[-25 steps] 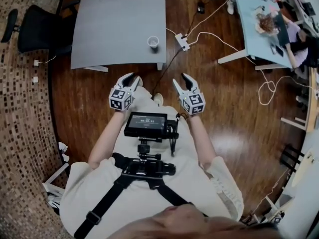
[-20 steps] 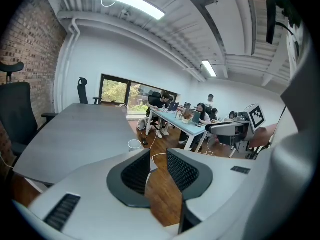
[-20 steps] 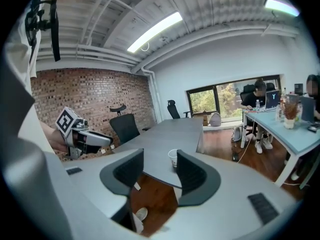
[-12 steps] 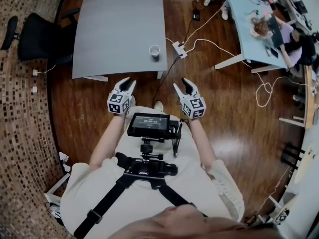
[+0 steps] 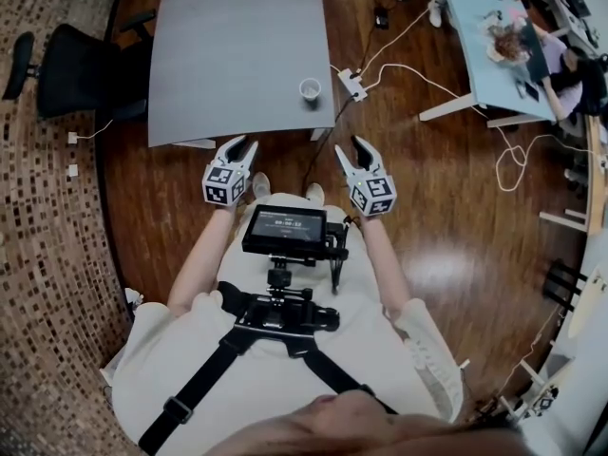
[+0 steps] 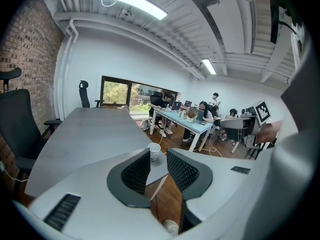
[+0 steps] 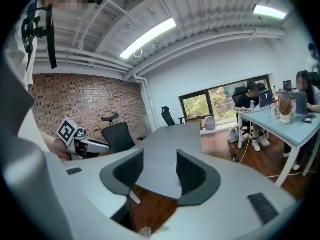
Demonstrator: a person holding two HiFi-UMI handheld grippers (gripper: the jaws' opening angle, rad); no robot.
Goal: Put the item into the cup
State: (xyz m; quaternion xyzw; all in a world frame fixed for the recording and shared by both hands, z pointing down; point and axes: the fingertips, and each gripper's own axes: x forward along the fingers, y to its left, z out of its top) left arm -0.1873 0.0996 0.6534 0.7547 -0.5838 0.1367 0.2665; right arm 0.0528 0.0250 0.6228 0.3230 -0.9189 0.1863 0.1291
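Observation:
A white paper cup (image 5: 310,88) stands near the front right corner of the grey table (image 5: 237,36). My left gripper (image 5: 244,144) and right gripper (image 5: 351,146) hover side by side at the table's front edge, short of the cup. Both are open, with nothing between their jaws. In the left gripper view the cup (image 6: 154,150) shows far off in the gap of the left gripper (image 6: 158,157). The right gripper (image 7: 160,157) points along the table, and only a white sliver of the cup (image 7: 175,166) shows past one jaw. No loose item is in sight.
A black office chair (image 5: 66,60) stands left of the table. A power strip with white cables (image 5: 351,84) lies on the wooden floor to the right. Farther right is a light blue desk (image 5: 484,55) where people sit. My chest rig with its screen (image 5: 283,231) sits below the grippers.
The table's front edge and the cup have come slightly nearer to both grippers. Both grippers have stayed open and empty, side by side.

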